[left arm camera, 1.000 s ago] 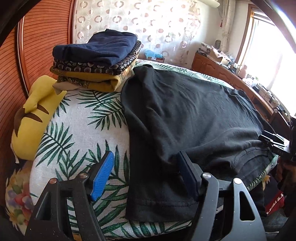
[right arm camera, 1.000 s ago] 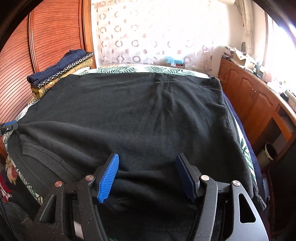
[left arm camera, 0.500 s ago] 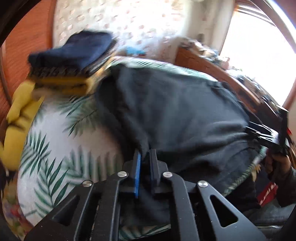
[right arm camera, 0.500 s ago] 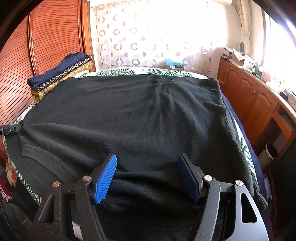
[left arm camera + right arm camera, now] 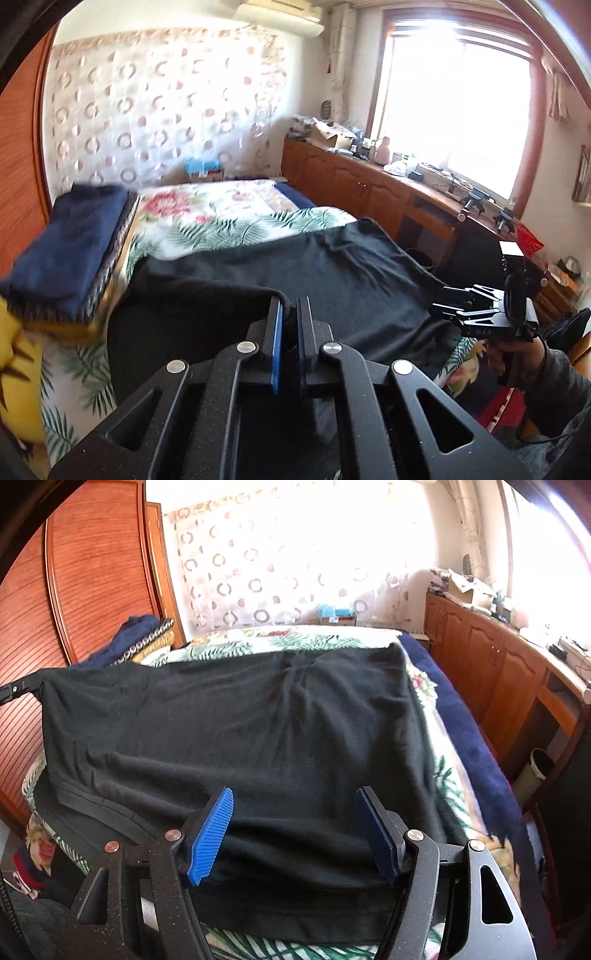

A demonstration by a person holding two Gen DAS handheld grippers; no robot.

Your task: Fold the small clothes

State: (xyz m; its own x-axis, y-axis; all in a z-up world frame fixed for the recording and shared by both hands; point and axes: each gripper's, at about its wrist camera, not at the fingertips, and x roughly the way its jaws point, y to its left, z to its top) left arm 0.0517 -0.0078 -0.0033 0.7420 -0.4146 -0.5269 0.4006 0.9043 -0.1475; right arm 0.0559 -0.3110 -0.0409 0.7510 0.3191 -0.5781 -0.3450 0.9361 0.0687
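You are at the first fold of the black shirt (image 5: 236,738), which lies spread over the palm-leaf bedspread (image 5: 236,225), its near hem at the bed's near edge and its far end toward the patterned curtain (image 5: 280,565). Your left gripper (image 5: 290,325) has its jaws clamped on the shirt's left edge and holds it raised off the bedspread, so the cloth rises from the bed to the gripper. Your right gripper (image 5: 295,834) has its jaws standing apart over the near hem, with cloth between the pads but no pinch. To fold well, close the right pads on the hem before carrying anything across; otherwise the lifted side will likely drag the whole shirt instead of folding it. Keep the raised edge taut and level, and steer it clear of the stack of folded clothes (image 5: 70,254), which sits just beside the shirt's far left corner. Compared with a second ago, the left jaws were wide apart over the flat edge and are now pinched shut with that edge raised; the right jaws remain apart, hardly changed, and the shirt's left side no longer lies flat.
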